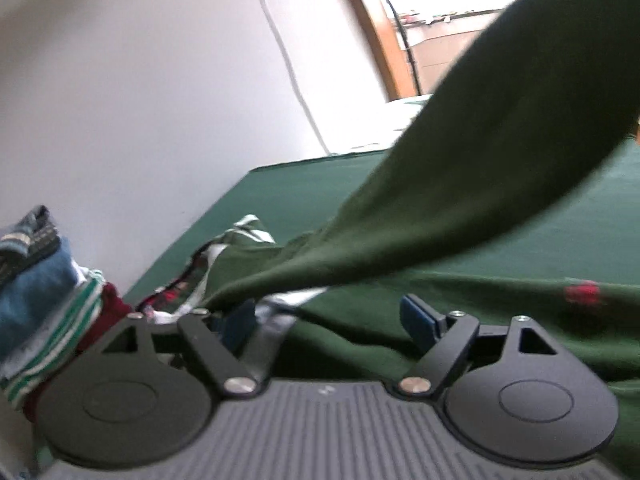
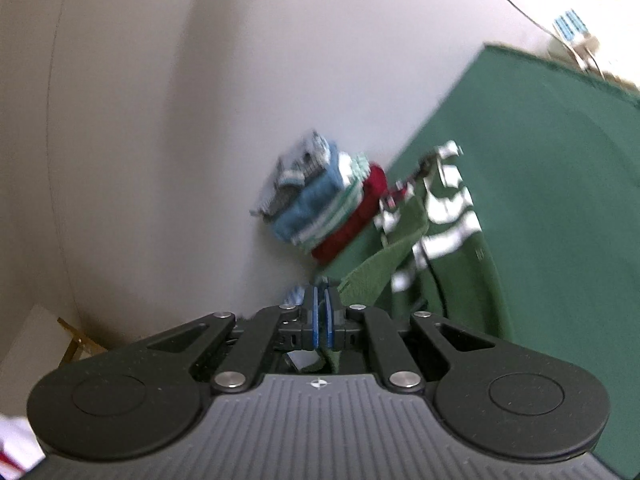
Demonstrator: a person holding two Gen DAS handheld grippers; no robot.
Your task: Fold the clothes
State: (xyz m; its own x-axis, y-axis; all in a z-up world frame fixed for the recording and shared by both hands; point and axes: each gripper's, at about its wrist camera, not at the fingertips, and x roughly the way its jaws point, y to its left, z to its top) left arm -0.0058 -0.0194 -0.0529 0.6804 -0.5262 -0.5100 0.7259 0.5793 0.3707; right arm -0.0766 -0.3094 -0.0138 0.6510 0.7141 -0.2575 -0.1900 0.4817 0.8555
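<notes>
A dark green garment (image 1: 480, 160) stretches from the table up to the top right in the left wrist view. More of it lies flat, showing a small red emblem (image 1: 582, 294). My left gripper (image 1: 332, 318) is open just above that flat cloth; its blue pads (image 1: 420, 316) hold nothing, and the left one is partly hidden by a fold. In the right wrist view my right gripper (image 2: 320, 312) is shut on an edge of the green garment (image 2: 460, 280), whose white-striped part (image 2: 448, 216) hangs ahead. The view is blurred.
A green cloth covers the table (image 1: 300, 188) (image 2: 560, 160). A stack of folded clothes (image 1: 36, 280) (image 2: 320, 204) stands against the white wall at the table's edge. A white cable (image 1: 288, 60) runs down the wall beside a wooden door frame (image 1: 372, 28).
</notes>
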